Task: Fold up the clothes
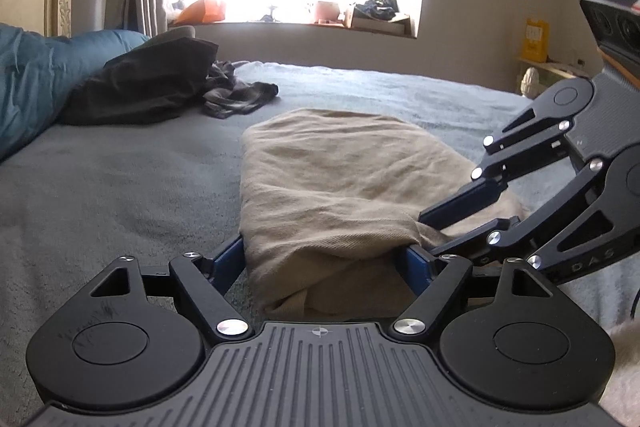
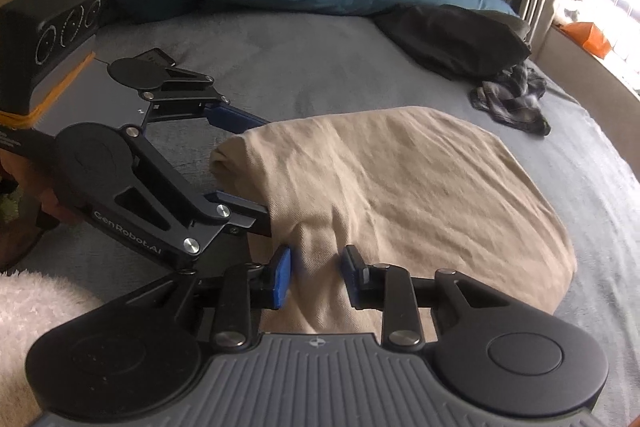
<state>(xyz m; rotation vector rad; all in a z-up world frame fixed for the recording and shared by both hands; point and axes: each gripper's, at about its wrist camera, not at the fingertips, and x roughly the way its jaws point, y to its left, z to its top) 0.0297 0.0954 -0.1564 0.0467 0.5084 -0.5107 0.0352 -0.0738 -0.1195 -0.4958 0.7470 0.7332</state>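
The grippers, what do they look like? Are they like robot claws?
A bit! The left gripper and right gripper are black metal linkages with silver screws, round black discs, ribbed grey bodies and blue finger pads. One side reads "GenRobot.AI". Each carries a dark camera box with an orange band.

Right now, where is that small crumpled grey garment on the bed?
The grey garment lies on the grey bedspread, touching the black garment, beyond the beige cloth, towards the window.
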